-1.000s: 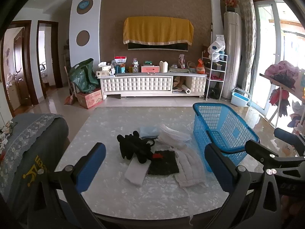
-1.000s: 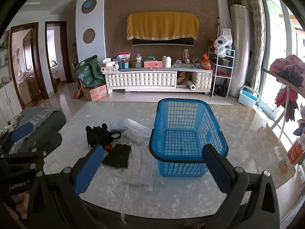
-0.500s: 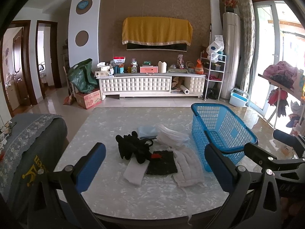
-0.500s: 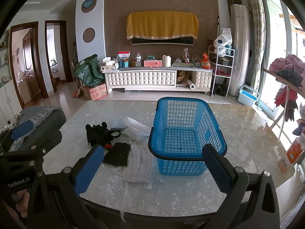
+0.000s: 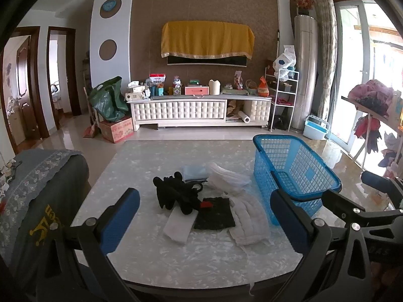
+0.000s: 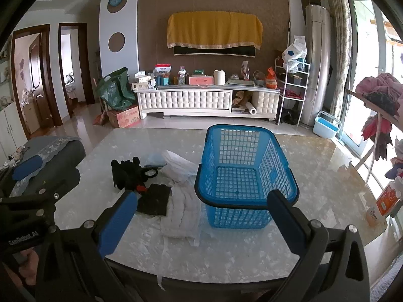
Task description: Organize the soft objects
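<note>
A pile of soft things lies mid-table: black gloves [image 5: 173,195], a white folded cloth [image 5: 179,226], a black lace cloth [image 5: 215,214], a white quilted piece [image 5: 248,220], a white bundle [image 5: 226,176] and a pale blue cloth [image 5: 194,171]. The pile also shows in the right wrist view, with the gloves [image 6: 126,173] at its left. An empty blue basket [image 5: 294,173] stands right of the pile, also seen in the right wrist view [image 6: 241,176]. My left gripper [image 5: 204,221] is open and empty, near the table's front edge. My right gripper [image 6: 201,224] is open and empty, before the basket.
The marble table [image 5: 196,259] has its front edge just under both grippers. A covered chair back [image 5: 37,191] stands at the left. A bottle [image 6: 380,206] sits at the table's right edge. A clothes rack [image 6: 377,115] stands to the right.
Both views have shifted very slightly; the pile and the basket have not moved. Both grippers stay open.
</note>
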